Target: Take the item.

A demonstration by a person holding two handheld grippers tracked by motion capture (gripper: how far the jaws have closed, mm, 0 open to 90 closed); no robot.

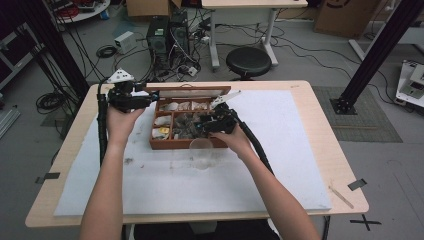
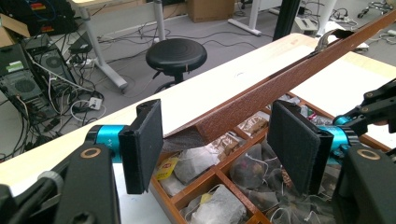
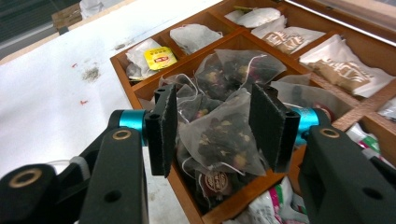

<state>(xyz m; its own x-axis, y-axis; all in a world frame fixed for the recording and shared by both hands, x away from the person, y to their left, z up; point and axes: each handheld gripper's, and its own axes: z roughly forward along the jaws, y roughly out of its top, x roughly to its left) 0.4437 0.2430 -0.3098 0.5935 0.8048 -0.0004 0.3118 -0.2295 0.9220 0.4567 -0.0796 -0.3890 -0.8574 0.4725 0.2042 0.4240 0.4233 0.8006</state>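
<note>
A wooden tea box (image 1: 162, 145) sits mid-table with its lid (image 2: 299, 74) raised at the back. Its compartments hold several tea bags. My left gripper (image 2: 219, 140) is open, and the lid's near corner lies between its pads without being clamped; in the high view the left gripper (image 1: 151, 95) is at the box's back left corner. My right gripper (image 3: 215, 128) is open over the middle compartment, its jaws on either side of a clear pyramid tea bag (image 3: 219, 140) of dark dried flowers. From above, the right gripper (image 1: 199, 125) hovers at the box's centre.
A clear plastic cup (image 1: 201, 150) stands on the white mat (image 1: 280, 165) just in front of the box. A yellow-tagged tea bag (image 3: 159, 57) lies in a far compartment. Off the table's far edge are a black stool (image 1: 248, 61) and computer towers (image 1: 167, 35) with cables.
</note>
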